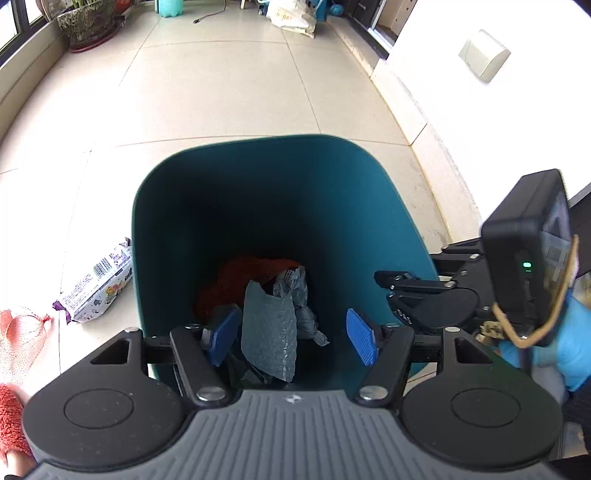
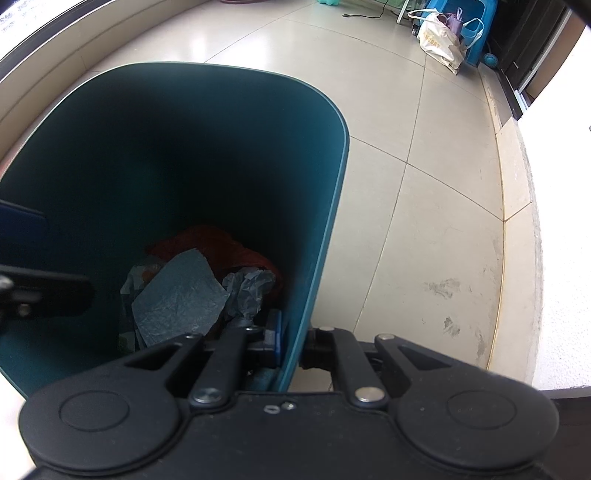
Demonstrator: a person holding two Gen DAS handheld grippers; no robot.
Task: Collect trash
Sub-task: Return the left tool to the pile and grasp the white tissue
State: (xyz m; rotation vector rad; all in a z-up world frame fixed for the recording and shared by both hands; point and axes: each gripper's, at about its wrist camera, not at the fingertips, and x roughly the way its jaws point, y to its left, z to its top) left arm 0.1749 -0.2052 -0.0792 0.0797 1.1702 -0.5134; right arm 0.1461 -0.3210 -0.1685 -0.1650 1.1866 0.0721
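Observation:
A dark teal trash bin (image 1: 332,177) stands on the tiled floor, also in the right wrist view (image 2: 325,206). Inside lie a grey bubble-wrap piece (image 1: 269,332), crumpled grey paper (image 1: 301,295) and red cloth (image 1: 240,277). My left gripper (image 1: 293,336) is open over the bin's mouth, empty. My right gripper (image 2: 293,345) is shut on the bin's right wall, one pad inside, one outside; it also shows in the left wrist view (image 1: 424,295). A white snack wrapper (image 1: 98,290) lies on the floor left of the bin.
A red mesh bag (image 1: 20,339) lies at far left beside a red fuzzy slipper (image 1: 11,424). A white wall and stone ledge (image 2: 517,206) run along the right. A plant pot (image 1: 86,22), white bag (image 2: 439,37) and blue stool (image 2: 476,29) stand far off.

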